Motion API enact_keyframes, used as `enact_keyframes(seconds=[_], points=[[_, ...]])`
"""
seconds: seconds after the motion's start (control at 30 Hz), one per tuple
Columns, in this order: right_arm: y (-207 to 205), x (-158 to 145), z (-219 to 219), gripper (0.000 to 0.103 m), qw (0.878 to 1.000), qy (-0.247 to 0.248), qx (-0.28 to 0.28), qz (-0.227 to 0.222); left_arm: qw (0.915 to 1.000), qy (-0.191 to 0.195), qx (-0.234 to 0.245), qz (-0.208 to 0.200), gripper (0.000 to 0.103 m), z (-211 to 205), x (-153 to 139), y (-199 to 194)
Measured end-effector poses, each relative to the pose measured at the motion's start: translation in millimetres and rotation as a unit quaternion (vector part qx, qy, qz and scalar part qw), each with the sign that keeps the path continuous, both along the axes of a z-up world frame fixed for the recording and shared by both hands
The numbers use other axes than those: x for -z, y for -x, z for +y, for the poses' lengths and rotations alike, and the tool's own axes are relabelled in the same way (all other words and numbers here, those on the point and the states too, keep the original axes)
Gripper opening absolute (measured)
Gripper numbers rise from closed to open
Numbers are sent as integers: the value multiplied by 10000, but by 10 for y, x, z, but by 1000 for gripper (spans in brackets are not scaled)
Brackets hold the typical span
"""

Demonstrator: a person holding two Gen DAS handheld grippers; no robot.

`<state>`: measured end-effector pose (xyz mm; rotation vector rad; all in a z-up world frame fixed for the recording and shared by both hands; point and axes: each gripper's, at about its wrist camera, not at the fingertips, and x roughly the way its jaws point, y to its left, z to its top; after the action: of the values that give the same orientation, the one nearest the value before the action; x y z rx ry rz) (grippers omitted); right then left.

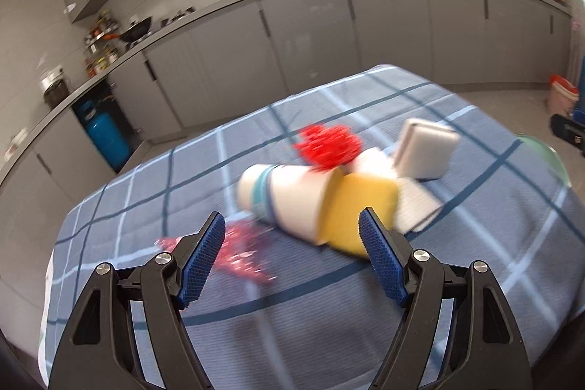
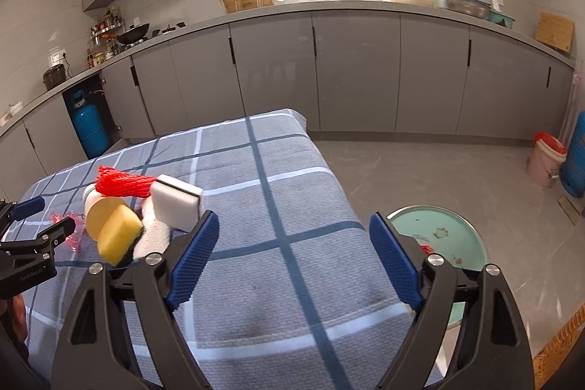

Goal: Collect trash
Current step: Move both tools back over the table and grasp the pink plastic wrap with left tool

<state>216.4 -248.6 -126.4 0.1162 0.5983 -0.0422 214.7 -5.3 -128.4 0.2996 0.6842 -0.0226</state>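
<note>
The trash lay bunched in one heap on the plaid-covered counter, probably so it could be cleared piece by piece into the green bin standing on the floor just off its right edge. The left hand-held gripper hung wide and empty, the paper cup and yellow sponge just beyond its tips. The right hand-held gripper was also wide, holding nothing, with the white sponge just to its left.
</note>
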Motion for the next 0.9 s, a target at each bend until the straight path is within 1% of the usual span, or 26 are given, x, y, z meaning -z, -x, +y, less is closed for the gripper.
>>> enact_keyframes(seconds=[0.17,0.27,0.3,0.4,0.63,0.67,0.73,0.77,0.8,0.83,0.87,0.9], points=[[-58,24,226,84,9997,67,-226,53,9986,38,-510,108,75,370,82,-93],[-71,50,325,84,9994,100,-314,87,9972,113,-728,94,83,508,96,-148],[-76,48,350,84,9993,114,-338,95,9968,129,-788,65,83,552,99,-163],[-86,66,438,85,9989,155,-413,133,9957,199,-899,68,83,645,135,-230],[-133,88,680,85,9974,251,-642,204,9937,444,-966,364,83,704,348,-421],[-146,86,713,85,9971,266,-685,211,9936,448,-963,397,82,712,377,-429],[-154,92,777,85,9965,294,-753,215,9932,551,-910,478,69,738,415,-423],[-160,98,825,85,9961,303,-802,220,9927,625,-878,543,53,753,428,-417],[-167,103,859,85,9957,306,-840,226,9924,694,-812,613,33,757,440,-411],[-178,109,906,85,9952,314,-892,235,9922,736,-733,694,30,754,448,-393],[-186,114,935,85,9949,320,-928,240,9923,735,-726,684,27,757,446,-363],[-195,119,968,85,9944,330,-969,245,9922,772,-703,683,21,766,435,-337]])
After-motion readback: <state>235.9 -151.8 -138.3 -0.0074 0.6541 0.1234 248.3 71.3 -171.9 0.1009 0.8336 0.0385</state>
